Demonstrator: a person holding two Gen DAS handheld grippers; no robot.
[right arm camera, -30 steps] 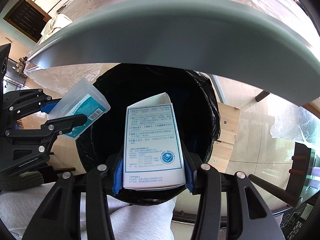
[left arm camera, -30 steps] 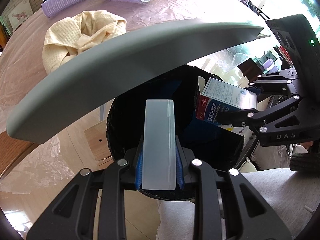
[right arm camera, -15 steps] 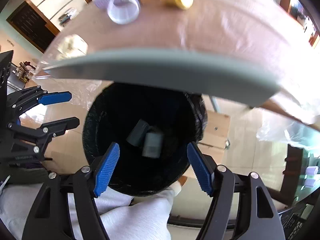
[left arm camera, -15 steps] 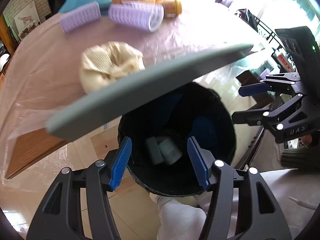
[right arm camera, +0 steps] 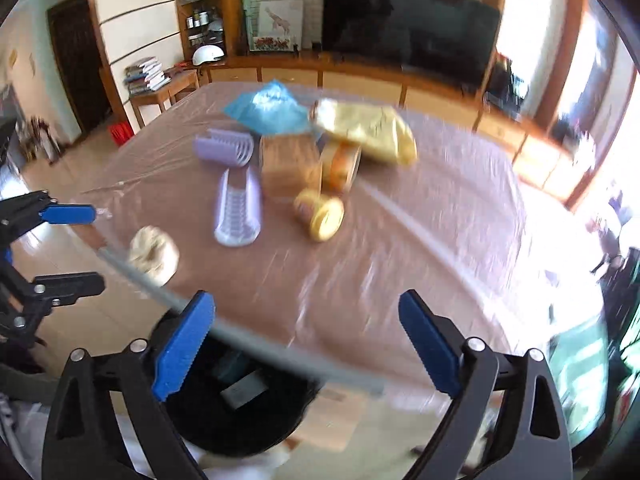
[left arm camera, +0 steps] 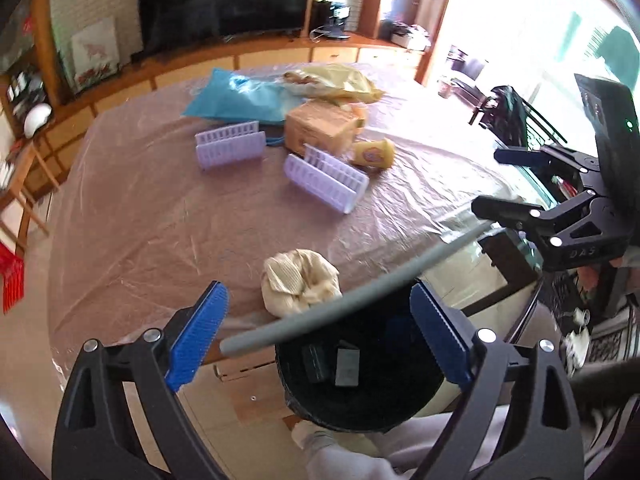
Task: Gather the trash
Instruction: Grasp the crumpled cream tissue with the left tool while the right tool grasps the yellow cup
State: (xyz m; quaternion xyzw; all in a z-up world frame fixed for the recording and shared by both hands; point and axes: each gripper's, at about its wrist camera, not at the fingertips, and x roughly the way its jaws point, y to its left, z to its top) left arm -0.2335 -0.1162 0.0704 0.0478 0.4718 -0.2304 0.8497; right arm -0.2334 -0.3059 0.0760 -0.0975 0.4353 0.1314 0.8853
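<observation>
Both grippers raised from bin, jaws wide, nothing held.

Left gripper (left arm camera: 318, 334) and right gripper (right arm camera: 304, 344), over the bin a half-second ago, now face the table (left arm camera: 160, 216); flat boxes lie in black-lined round bin (left arm camera: 360, 364) below the near edge. Crumpled cream cloth (left arm camera: 300, 280) near; ribbed lilac rollers (left arm camera: 326, 178), glossy yellow bag (left arm camera: 336, 82) far.

cloth (left arm camera: 299, 282): cream waffle | racks (left arm camera: 326, 178): lilac | bin (left arm camera: 360, 368): black | bag (left arm camera: 240, 98): blue

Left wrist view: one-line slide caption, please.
Both grippers, left and right, open above the black bin, crumpled cloth nearest on table.
</observation>
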